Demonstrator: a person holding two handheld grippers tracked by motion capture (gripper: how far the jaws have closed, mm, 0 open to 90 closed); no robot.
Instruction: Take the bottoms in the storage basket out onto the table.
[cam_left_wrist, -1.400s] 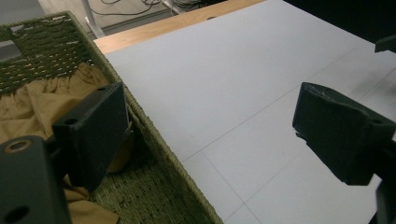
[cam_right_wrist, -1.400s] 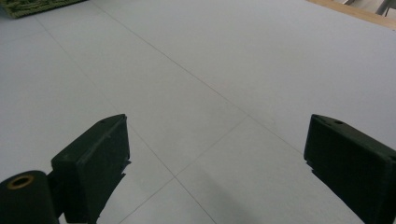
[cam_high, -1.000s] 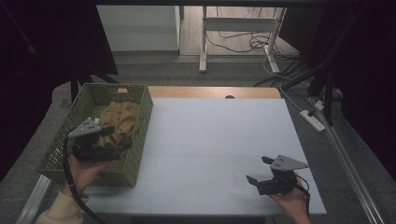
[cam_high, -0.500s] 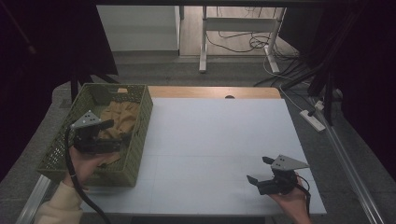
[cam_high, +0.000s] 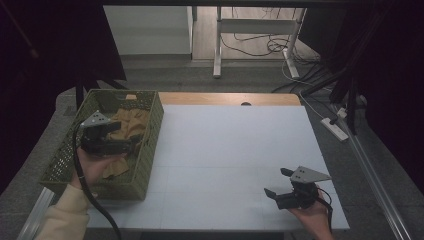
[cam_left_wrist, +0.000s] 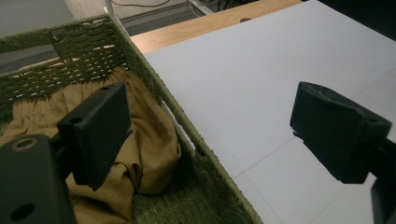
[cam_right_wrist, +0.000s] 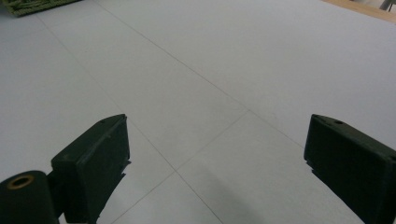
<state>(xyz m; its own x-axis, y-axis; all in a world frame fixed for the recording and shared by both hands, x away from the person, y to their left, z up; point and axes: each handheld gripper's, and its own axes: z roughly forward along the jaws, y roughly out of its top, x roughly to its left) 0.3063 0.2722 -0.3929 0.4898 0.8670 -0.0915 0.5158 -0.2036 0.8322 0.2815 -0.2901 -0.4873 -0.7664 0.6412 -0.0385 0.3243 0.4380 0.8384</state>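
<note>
Left gripper (cam_high: 131, 141): held over the green woven basket (cam_high: 65, 155) at the left end of the desk (cam_high: 230, 145). Jaws spread wide and empty. In the left gripper view (cam_left_wrist: 210, 135) the jaws straddle the basket's right wall: one jaw hangs above the cloth inside the basket, the other above the bare white desk outside it. No contact between either jaw and the cloth or the wall can be made out.

Tan cloth (cam_high: 129, 125): crumpled in the basket, below and just ahead of the left gripper, piled toward the far wall and the right wall. In the left gripper view the cloth (cam_left_wrist: 149, 140) lies beneath the inner jaw and bunches against the woven wall (cam_left_wrist: 205, 154), between the two jaws. Folds and a gathered seam show; the kind of garment cannot be told.

Left hand (cam_high: 95, 167): wrapped around the rear of the left gripper, cream sleeve (cam_high: 62, 217) behind it, black cable (cam_high: 95, 205) trailing back across the basket's near edge.

Right gripper (cam_high: 276, 182): well apart from the basket, low over the near right part of the desk, held by the right hand (cam_high: 312, 215). Jaws spread wide, nothing between them. In the right gripper view (cam_right_wrist: 215, 158) only plain white surface with faint seam lines lies ahead of the jaws; a corner of the basket (cam_right_wrist: 28, 5) shows far ahead to one side.

Whether the right gripper rests on the desk or hangs just above it cannot be told.
</note>
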